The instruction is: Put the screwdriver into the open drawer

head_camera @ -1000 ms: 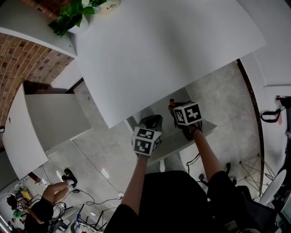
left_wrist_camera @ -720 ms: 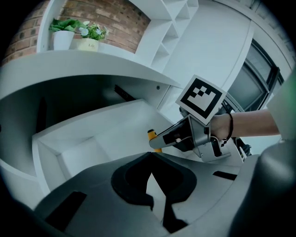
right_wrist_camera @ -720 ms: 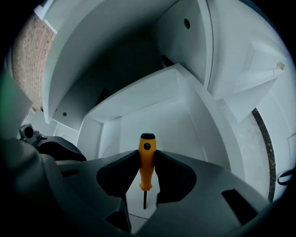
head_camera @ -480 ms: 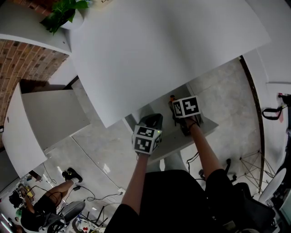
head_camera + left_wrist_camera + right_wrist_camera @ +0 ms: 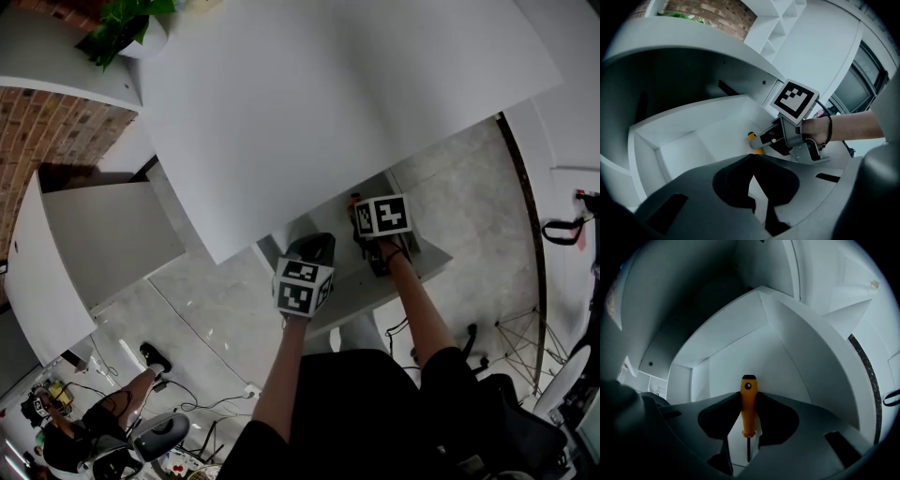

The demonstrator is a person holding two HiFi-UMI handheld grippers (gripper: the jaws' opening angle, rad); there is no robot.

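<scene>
Over one open drawer (image 5: 740,357), one screwdriver (image 5: 748,404) in right tongs (image 5: 748,398), left tongs (image 5: 751,161) closed

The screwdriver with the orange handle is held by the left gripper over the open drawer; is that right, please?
Not quite: the right gripper holds the screwdriver, not the left gripper, whose jaws are empty. The right gripper view shows the orange handle clamped between its jaws over the open drawer.

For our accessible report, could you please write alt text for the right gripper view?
An orange-handled screwdriver is clamped between the right gripper's dark jaws, handle end pointing away and thin shaft toward the camera. Beyond it lies the white inside of an open drawer.
</scene>
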